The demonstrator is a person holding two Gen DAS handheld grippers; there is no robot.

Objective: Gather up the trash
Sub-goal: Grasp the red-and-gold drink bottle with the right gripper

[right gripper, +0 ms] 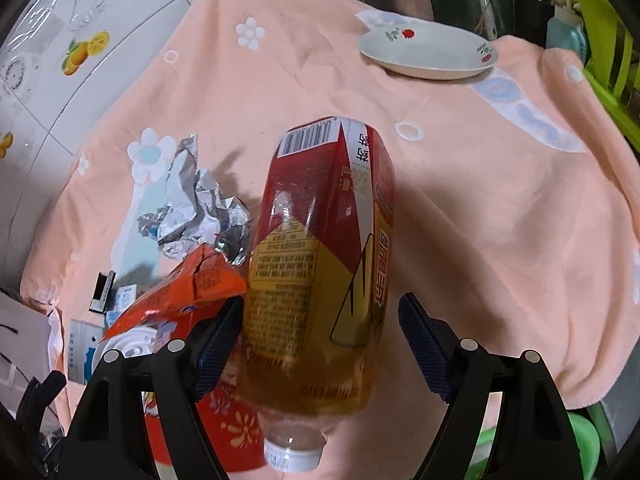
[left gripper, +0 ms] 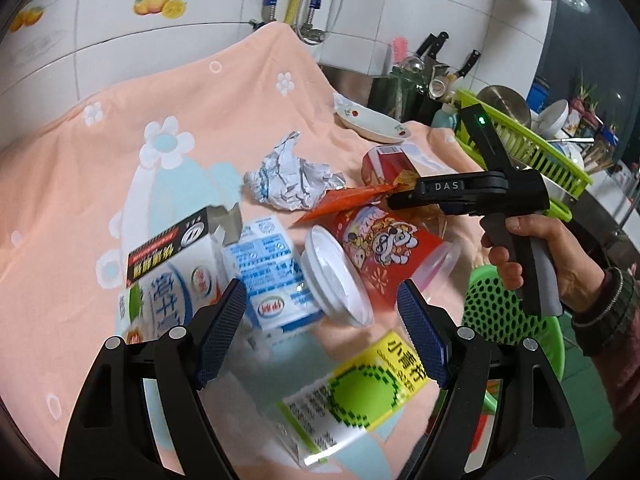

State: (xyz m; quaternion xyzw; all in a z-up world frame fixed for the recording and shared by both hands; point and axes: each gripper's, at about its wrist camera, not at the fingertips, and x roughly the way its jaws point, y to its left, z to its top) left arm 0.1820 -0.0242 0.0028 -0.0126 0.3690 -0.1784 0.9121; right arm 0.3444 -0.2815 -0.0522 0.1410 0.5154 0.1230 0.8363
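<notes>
Trash lies on a peach flowered towel. My left gripper is open above a blue-and-white milk carton, with a red cup with a white lid and a blurred bottle with a yellow-green label nearby. A second milk carton lies to the left. A person's hand holds my right gripper, which is open around a lying tea bottle with a red and yellow label. The left pad is at the bottle's side; the right pad stands clear. Crumpled foil and an orange wrapper lie beside it.
A white plate with red flowers sits at the towel's far edge. A green dish rack with bowls stands right of it, knives and pots behind. A green perforated plastic item stands below the counter edge at the right.
</notes>
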